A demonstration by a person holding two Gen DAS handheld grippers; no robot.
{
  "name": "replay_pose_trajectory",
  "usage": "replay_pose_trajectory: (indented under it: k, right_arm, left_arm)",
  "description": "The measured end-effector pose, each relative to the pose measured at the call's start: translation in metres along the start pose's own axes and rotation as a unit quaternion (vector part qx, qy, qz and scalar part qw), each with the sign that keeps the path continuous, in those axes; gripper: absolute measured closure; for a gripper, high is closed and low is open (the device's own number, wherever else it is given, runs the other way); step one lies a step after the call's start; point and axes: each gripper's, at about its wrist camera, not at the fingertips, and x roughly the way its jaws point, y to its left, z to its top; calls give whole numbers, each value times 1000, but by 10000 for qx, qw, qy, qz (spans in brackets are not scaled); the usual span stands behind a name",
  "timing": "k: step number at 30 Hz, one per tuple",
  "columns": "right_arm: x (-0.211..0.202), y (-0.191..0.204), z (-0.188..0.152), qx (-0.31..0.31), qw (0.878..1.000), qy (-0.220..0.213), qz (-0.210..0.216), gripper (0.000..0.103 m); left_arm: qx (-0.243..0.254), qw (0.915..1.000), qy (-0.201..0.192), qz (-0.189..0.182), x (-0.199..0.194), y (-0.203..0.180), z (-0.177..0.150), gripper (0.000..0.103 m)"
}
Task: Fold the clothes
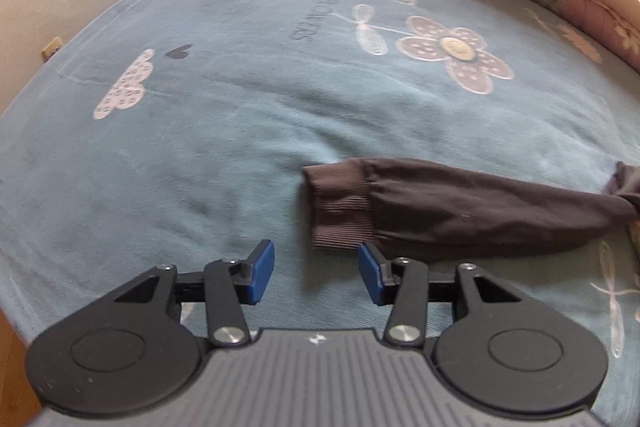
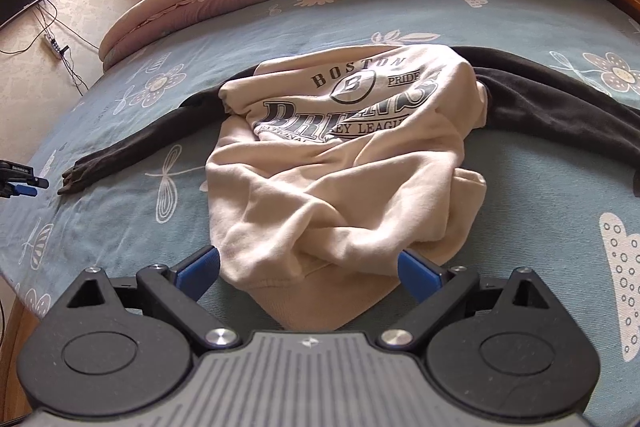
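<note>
So we've got a sweatshirt on the bed, cream body bunched up in the middle, 2 dark sleeves stretched out flat to either side.

Starting at the left: our left gripper hangs over bare sheet with its jaws partway apart and nothing between them. The left sleeve's ribbed cuff sits just ahead and a bit to the right of the pads, close to the right pad but we can't tell if it touches. The sleeve runs long-ways off to the right, so the cuff end is the end nearest us. In the right wrist view that gripper shows as a small thing at the far left edge, just off the cuff tip.

Moving right: the crumpled body, hem toward us. Our right gripper is spread wide with the hem sitting between the 2 pads, not pinched.

Far right: the other sleeve trails off frame.

Our guess is the left hand is nearer for a sleeve fold, nudging right onto the cuff.
</note>
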Motion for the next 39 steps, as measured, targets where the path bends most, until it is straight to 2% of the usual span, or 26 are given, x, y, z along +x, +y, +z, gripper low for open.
replay_pose_trajectory:
  k: [5, 9, 13, 18, 24, 26, 28, 31, 34, 35, 39]
  right_arm:
    - [-3, 8, 3, -168, 9998, -36, 96, 5]
    - [-8, 10, 7, -280, 9995, -120, 131, 5]
    - [-7, 8, 9, -316, 9993, -127, 123, 5]
    - [-4, -3, 8, -261, 9996, -97, 45, 5]
    - [-2, -20, -3, -60, 10000, -51, 53, 5]
    - [-3, -24, -7, -7, 10000, -51, 84, 5]
    - [-3, -31, -11, 95, 9998, -61, 140, 4]
    - [-3, -44, -15, 296, 9992, -79, 268, 2]
    - [-1, -64, -18, 631, 9970, -53, 452, 2]
    - [0, -72, -18, 768, 9957, -67, 515, 2]
    - [3, -97, -17, 1042, 9922, -137, 665, 1]
  left_arm:
    - [495, 9968, -37, -632, -4, -52, 3, 55]
    - [1079, 9884, -62, -1065, 2, -115, 7, 55]
    - [1390, 9794, 15, -1462, 10, -173, 7, 55]
    - [1950, 9590, 80, -2056, -4, -241, -20, 54]
    - [2535, 9313, -51, -2616, -38, -295, -81, 41]
    - [2489, 9264, -62, -2824, -46, -302, -100, 34]
    - [2341, 9229, -21, -3057, -54, -307, -119, 33]
    - [1641, 9201, 268, -3545, -54, -306, -136, 32]
    - [882, 9101, 621, -4001, -43, -305, -149, 28]
    - [676, 9065, 734, -4102, -39, -306, -153, 28]
    - [369, 9030, 1015, -4158, -21, -316, -164, 29]
